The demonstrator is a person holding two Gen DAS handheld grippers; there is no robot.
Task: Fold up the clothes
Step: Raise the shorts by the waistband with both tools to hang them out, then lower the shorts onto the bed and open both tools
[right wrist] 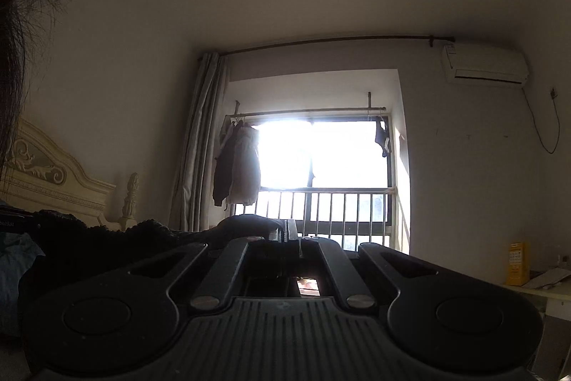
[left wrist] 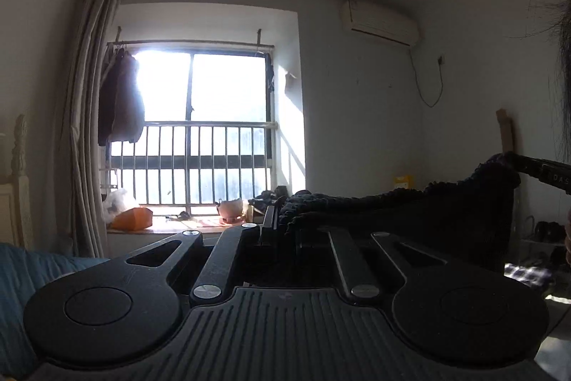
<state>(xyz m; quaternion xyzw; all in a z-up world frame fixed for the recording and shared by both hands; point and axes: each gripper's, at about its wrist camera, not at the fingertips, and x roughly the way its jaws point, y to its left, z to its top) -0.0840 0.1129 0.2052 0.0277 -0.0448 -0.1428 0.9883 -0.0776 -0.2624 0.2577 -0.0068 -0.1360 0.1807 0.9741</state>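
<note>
Left wrist view looks level across a bedroom toward a barred window (left wrist: 205, 127), and a dark chunky-knit garment (left wrist: 392, 213) hangs in the air between the two grippers, stretched as a sagging band. The left gripper (left wrist: 282, 227) has its jaws drawn close together with a bunched edge of the knit clamped between them; at the far right of that view the black tip of the other tool (left wrist: 542, 170) meets the opposite end of the fabric, which drapes down below it. In the right wrist view, the right gripper (right wrist: 291, 231) is likewise nearly closed, and the dark cloth runs up against its left finger, so it appears pinched there, though backlight from the window makes the contact hard to read. The knit trails off leftward toward the headboard (right wrist: 53, 181) and blue bedding (right wrist: 14, 274) lies beneath it. Judged by the sag and the ribbed, loopy surface, this knit is soft, thick and fairly heavy for its size; it will stretch under its own weight and its loops could snag on a finger edge. Holds at the edges or corners, taken with a good bite of doubled fabric, should keep it from slipping. Whether it is being lifted to spread or brought together into a fold cannot be settled from here.
</note>
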